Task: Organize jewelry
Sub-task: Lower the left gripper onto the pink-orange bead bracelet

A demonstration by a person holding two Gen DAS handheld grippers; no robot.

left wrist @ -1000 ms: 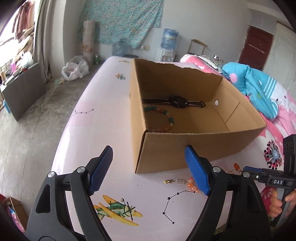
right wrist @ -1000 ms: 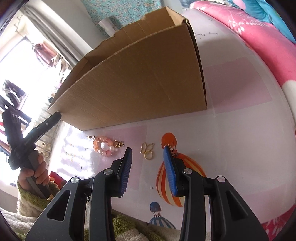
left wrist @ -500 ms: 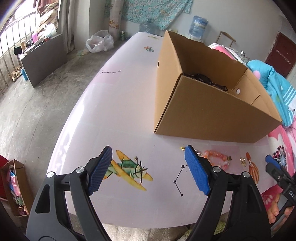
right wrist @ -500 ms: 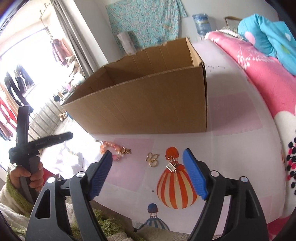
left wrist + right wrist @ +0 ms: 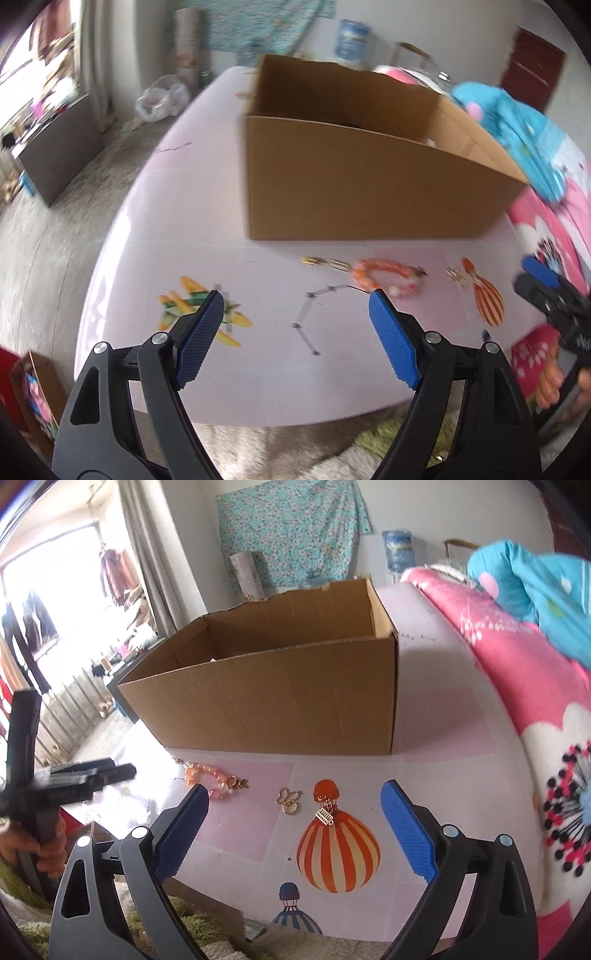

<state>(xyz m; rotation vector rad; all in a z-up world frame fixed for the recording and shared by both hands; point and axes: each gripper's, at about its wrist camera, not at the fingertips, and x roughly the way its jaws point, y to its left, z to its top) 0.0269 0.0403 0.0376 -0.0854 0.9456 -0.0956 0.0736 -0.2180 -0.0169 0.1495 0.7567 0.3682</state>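
Room with grey floor (image 5: 44, 236), patterned teal cloth (image 5: 295, 531) hung on the far wall, water bottle (image 5: 398, 548) beside it, dark red door (image 5: 532, 66) at the far right.

Bed surface: pale pink printed sheet (image 5: 207, 206) with plane, constellation and balloon (image 5: 338, 851) motifs; pink floral quilt (image 5: 517, 672) and blue blanket (image 5: 535, 579) piled along its right edge. The left half of the sheet lay bare out to its left edge, leaving free room there.

Cardboard box (image 5: 369, 184), open-topped, stood mid-sheet toward the far end; its contents could not be made out.

Left gripper (image 5: 295, 325): jaws wide apart, nothing between them, above the near edge over the constellation print.

Right gripper (image 5: 295, 823): jaws opening, nothing pressed between the pads, above the balloon print near the near edge.

Jewelry, all on the sheet in a row just in front of the box's near wall: orange bead bracelet (image 5: 208, 781); gold butterfly piece (image 5: 289, 800); small gold charm (image 5: 325, 814) on the balloon print; small gold clasp pieces (image 5: 325, 263) left of the bracelet.
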